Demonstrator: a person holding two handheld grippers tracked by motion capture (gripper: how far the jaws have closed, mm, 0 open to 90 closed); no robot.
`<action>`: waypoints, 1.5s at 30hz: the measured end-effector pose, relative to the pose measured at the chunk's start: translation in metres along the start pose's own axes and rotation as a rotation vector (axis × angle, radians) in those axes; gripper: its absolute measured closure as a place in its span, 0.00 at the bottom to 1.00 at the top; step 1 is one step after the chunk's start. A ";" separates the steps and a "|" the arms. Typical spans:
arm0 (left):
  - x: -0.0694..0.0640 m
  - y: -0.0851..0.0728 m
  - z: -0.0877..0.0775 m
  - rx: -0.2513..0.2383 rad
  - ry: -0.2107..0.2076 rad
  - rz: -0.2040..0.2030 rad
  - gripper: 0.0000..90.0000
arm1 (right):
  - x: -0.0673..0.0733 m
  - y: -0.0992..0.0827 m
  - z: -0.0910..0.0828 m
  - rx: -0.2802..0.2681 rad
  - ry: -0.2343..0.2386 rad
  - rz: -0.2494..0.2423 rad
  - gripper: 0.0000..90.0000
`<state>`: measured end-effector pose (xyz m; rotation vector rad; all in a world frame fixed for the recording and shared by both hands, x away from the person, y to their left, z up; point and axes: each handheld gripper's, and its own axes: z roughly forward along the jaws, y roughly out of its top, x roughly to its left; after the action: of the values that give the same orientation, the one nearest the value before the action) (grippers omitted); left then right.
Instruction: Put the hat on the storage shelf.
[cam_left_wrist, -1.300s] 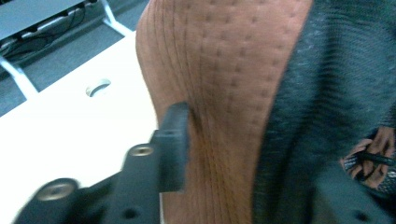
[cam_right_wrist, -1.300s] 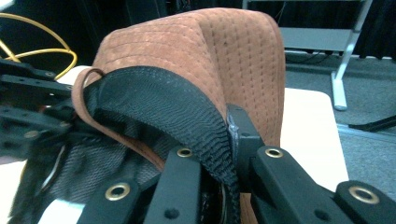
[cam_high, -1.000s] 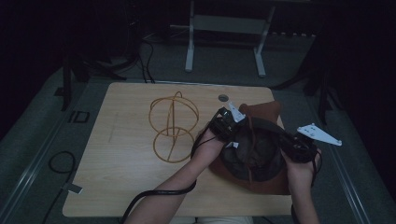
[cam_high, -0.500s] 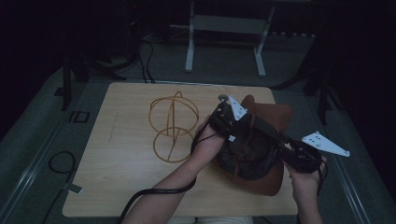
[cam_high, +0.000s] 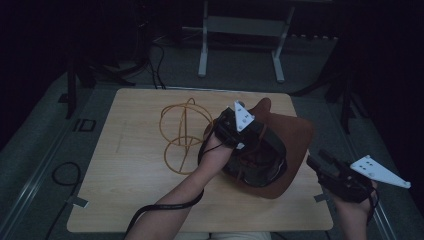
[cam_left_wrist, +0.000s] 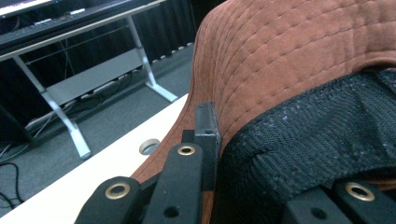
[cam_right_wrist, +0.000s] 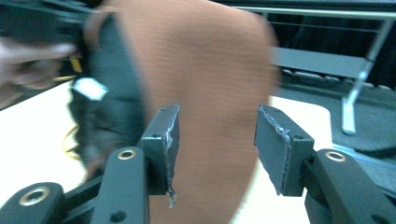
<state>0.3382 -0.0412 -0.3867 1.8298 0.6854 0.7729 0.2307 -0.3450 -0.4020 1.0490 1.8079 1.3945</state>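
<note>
A brown hat (cam_high: 296, 134) with a black lining (cam_high: 260, 157) lies crown-down on the right half of the table. Its rim is tilted up at the left, where my left gripper (cam_high: 246, 141) is shut on it. In the left gripper view one finger (cam_left_wrist: 206, 128) presses the brown brim (cam_left_wrist: 289, 51), and the other jaw is under the black lining (cam_left_wrist: 317, 135). My right gripper (cam_high: 319, 157) hangs off the hat's right edge. Its jaws have just been opening. In the right gripper view nothing sits between the pads of the right gripper (cam_right_wrist: 215, 140), and the hat (cam_right_wrist: 205, 70) is blurred beyond them.
An orange wire frame (cam_high: 182, 135) stands left of the hat on the wooden table (cam_high: 130, 190). A round hole (cam_left_wrist: 149, 146) is in the tabletop near the far edge. A white desk frame (cam_high: 240, 30) stands behind the table, and cables (cam_high: 60, 175) lie on the floor at left.
The right gripper has let go of the hat, opened and drawn away to the right. The left gripper has risen a little, tilting the hat's rim up.
</note>
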 end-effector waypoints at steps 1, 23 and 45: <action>0.000 -0.001 -0.003 -0.011 -0.007 0.002 0.96 | -0.006 -0.001 -0.001 0.002 -0.013 0.006 0.57; 0.021 -0.025 -0.045 -0.326 -0.431 0.022 0.96 | -0.006 -0.003 0.041 0.045 0.144 0.008 0.55; -0.017 -0.014 -0.061 -0.403 -0.494 0.079 0.96 | 0.053 0.025 0.066 -0.099 0.465 -0.064 0.54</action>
<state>0.2795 -0.0142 -0.3850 1.5883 0.1244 0.4379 0.2662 -0.2644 -0.3945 0.6429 2.0426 1.7745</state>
